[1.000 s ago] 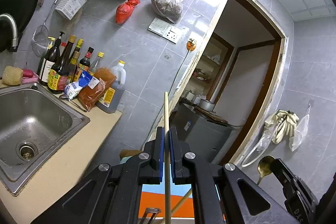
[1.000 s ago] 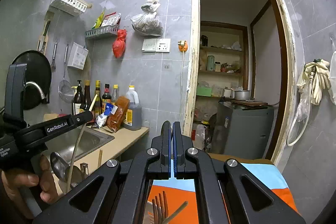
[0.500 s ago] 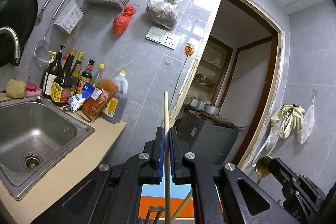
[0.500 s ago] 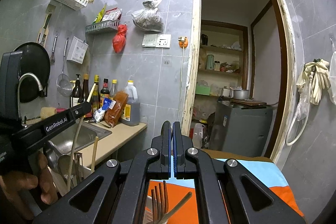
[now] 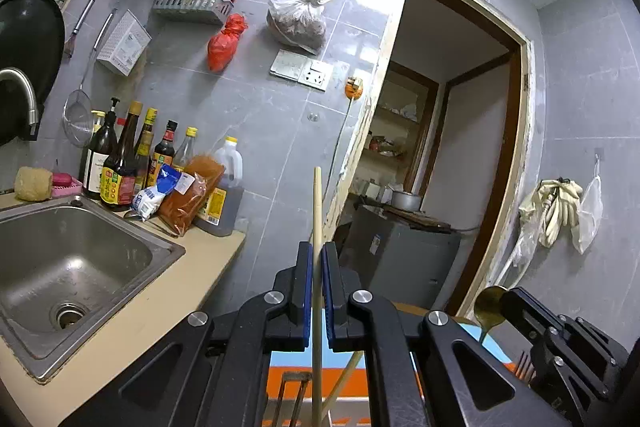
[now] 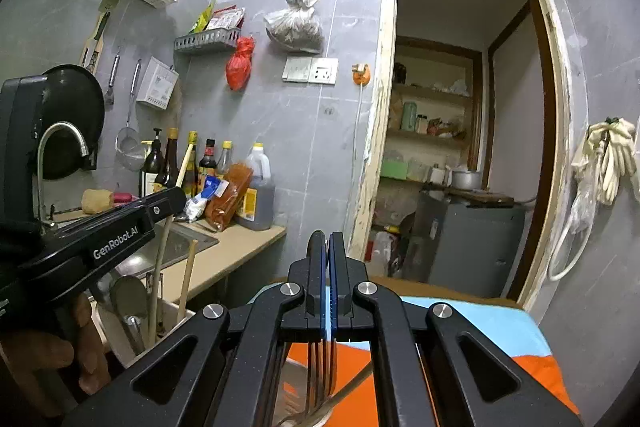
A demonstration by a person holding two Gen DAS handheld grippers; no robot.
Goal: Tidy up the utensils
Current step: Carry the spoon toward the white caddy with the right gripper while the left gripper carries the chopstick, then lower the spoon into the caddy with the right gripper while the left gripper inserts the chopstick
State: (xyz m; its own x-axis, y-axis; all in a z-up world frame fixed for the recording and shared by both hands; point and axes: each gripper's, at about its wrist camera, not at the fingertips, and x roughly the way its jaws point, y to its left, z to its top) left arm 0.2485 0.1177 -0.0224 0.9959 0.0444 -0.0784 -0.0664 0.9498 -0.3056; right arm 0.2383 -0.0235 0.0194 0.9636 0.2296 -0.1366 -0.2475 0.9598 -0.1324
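Left gripper: jaws closed on a chopstick, which is held upright between the blue pads, its tip above the fingers.
Right gripper: jaws closed, pads almost touching; whether the fork below is gripped cannot be told.
Holder: seen beside the left gripper, already filled with a spoon and a second stick; near the worktop edge.
Chopstick handling: judged light, stiff, smooth and thin; easily pivoted in the pads, so it is best gripped near mid-length.
Fork handling: judged rigid, slick metal; the flat handle is best taken.
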